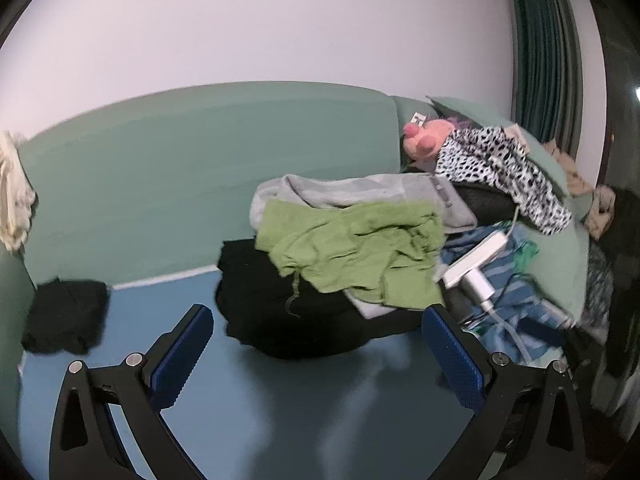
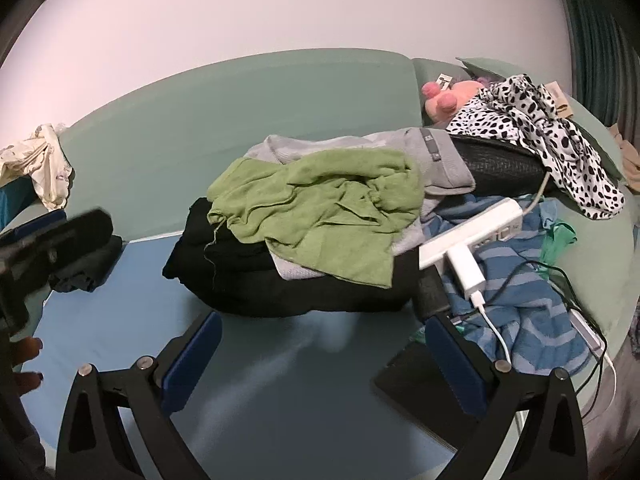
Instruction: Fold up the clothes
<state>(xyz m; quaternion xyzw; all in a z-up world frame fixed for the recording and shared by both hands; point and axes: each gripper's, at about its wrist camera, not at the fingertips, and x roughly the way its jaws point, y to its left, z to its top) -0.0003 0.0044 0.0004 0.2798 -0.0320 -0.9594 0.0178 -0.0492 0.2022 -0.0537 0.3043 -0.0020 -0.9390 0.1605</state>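
A pile of clothes lies on the blue sheet [image 1: 280, 408]: a crumpled green garment [image 1: 356, 252] [image 2: 320, 208] on top, a grey one [image 1: 360, 192] [image 2: 432, 156] behind it, black ones [image 1: 280, 312] [image 2: 280, 284] beneath. A folded dark garment [image 1: 66, 316] [image 2: 86, 268] sits apart at the left. My left gripper [image 1: 318, 316] hangs open just short of the pile, nothing between its blue pads. My right gripper [image 2: 322, 322] is open too, facing the pile's front edge. The left gripper's body [image 2: 52, 240] shows blurred at the left of the right wrist view.
A white power strip [image 2: 472, 236] with plug and cables lies on a blue striped cloth [image 2: 528, 304] to the right. A spotted garment [image 2: 532, 128] and a pink plush toy [image 2: 444, 96] rest further back. Green cushions [image 1: 200, 168] line the rear. A cream cloth [image 2: 40, 164] hangs left. A dark tablet [image 2: 416, 392] lies by the right finger.
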